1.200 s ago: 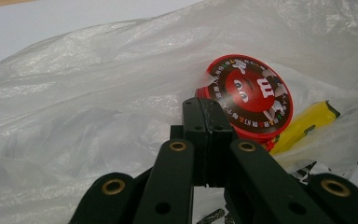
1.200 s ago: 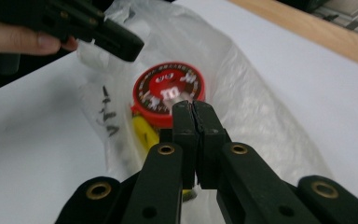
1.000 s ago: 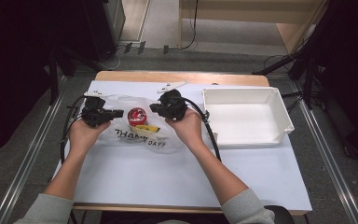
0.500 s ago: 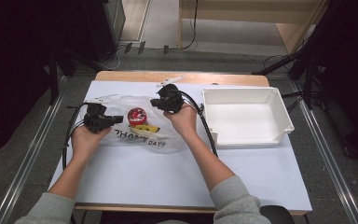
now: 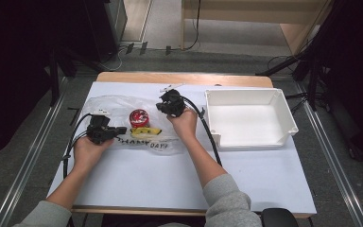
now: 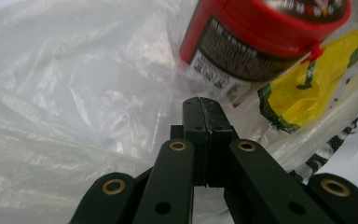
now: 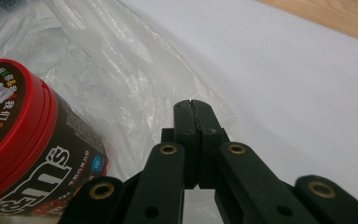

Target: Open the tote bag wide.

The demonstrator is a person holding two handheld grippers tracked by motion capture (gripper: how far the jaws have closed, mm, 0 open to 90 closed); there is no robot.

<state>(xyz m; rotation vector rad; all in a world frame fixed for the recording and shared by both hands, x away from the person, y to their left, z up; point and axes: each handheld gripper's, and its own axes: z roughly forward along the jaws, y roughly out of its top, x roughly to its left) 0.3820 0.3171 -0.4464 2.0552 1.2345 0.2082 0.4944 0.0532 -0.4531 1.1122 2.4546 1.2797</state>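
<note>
While both grippers stand closed and empty, the red-lidded can (image 5: 139, 117) inside the plastic bag (image 5: 105, 105) lies between them, nearer the right gripper (image 5: 166, 107) than the left gripper (image 5: 121, 130).

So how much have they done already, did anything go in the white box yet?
Not yet. The white tray holds nothing. The red-lidded tub and the yellow packet lie in the clear plastic bag on the table. Right now the left gripper and the right gripper are both shut beside the bag, gripping nothing. Probably left: getting the things out of the bag and into the tray.
</note>
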